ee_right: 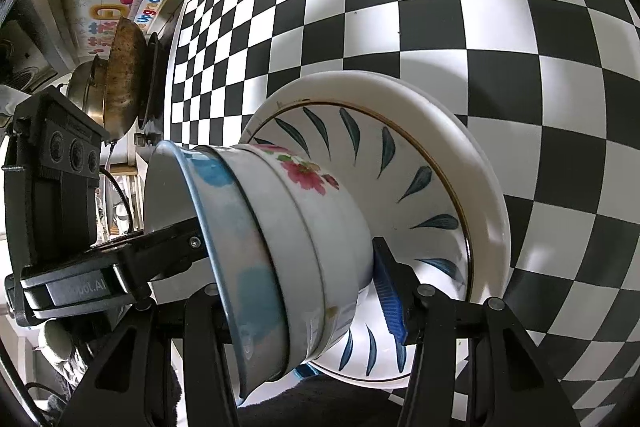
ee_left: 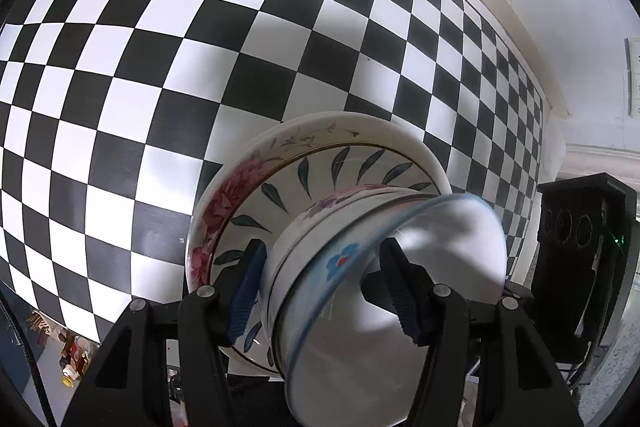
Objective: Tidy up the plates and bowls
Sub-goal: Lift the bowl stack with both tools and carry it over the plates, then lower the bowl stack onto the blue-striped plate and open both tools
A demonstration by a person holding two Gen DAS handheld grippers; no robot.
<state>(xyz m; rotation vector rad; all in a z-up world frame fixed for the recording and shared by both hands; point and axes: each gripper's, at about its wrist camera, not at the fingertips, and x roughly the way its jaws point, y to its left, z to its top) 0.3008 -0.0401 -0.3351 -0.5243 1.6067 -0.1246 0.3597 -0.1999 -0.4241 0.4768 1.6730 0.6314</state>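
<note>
Pinching the nested bowls (ee_left: 320, 247) from both sides, left gripper (ee_left: 322, 291) and right gripper (ee_right: 304, 291) face colourful "Upgrade" wall lettering (ee_right: 150, 9).

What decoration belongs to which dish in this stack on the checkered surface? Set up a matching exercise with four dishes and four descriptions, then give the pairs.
Dishes:
1. top bowl
2. second bowl
3. leaf plate
4. bottom plate

Descriptions:
A. dark teal leaves inside a gold line
B. blue rim, blue flower
C. large red flowers on its rim
D. small pink flower with green leaves on its side

Pairs: 1-B, 2-D, 3-A, 4-C
</note>
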